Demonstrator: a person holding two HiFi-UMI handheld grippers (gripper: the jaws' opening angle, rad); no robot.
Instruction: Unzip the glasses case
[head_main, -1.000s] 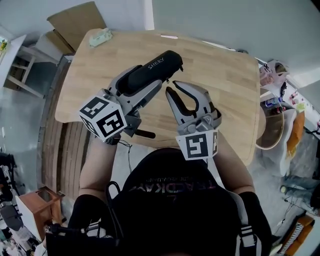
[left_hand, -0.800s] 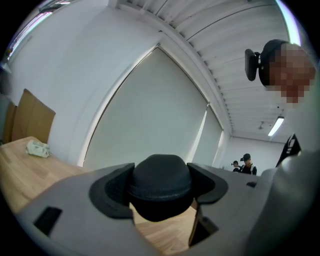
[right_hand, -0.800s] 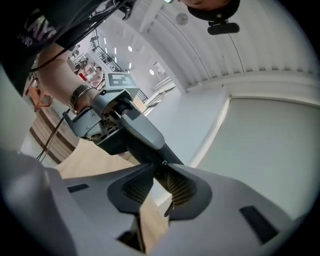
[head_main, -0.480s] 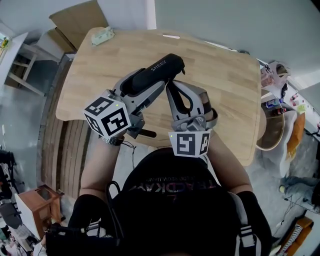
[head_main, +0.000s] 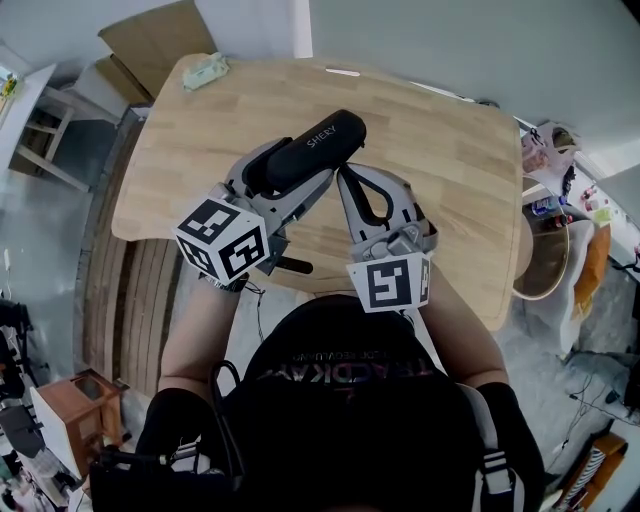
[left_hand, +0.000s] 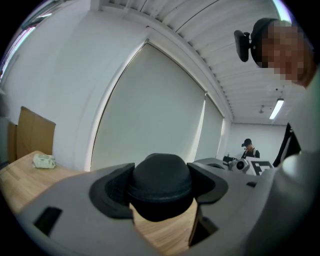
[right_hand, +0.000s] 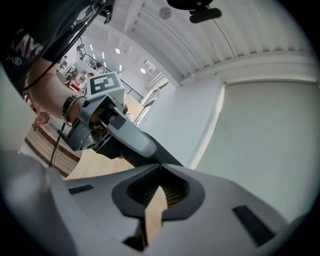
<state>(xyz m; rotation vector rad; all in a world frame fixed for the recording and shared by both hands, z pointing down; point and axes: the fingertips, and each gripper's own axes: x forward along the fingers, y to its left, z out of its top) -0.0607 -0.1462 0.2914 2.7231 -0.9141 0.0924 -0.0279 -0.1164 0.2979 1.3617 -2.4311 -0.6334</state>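
Note:
A black glasses case (head_main: 310, 148) with white lettering is clamped in my left gripper (head_main: 290, 165) above the wooden table (head_main: 440, 150). In the left gripper view the case's rounded end (left_hand: 160, 182) fills the gap between the jaws. My right gripper (head_main: 343, 172) points at the case's underside near its right end, and its tips meet where a small zipper pull hung. In the right gripper view the tips (right_hand: 159, 167) touch, with the dark case just beyond them. The pull itself is hidden between the pads.
A green packet (head_main: 205, 72) lies at the table's far left corner. Cardboard (head_main: 150, 40) leans behind it. A round wooden stool (head_main: 545, 250) stands at the right, a brown box (head_main: 85, 400) on the floor at the left. A person (left_hand: 248, 147) stands far off.
The right gripper's jaws went from open to shut at the case's underside, around the hanging zipper pull. The left gripper and the case hardly moved.

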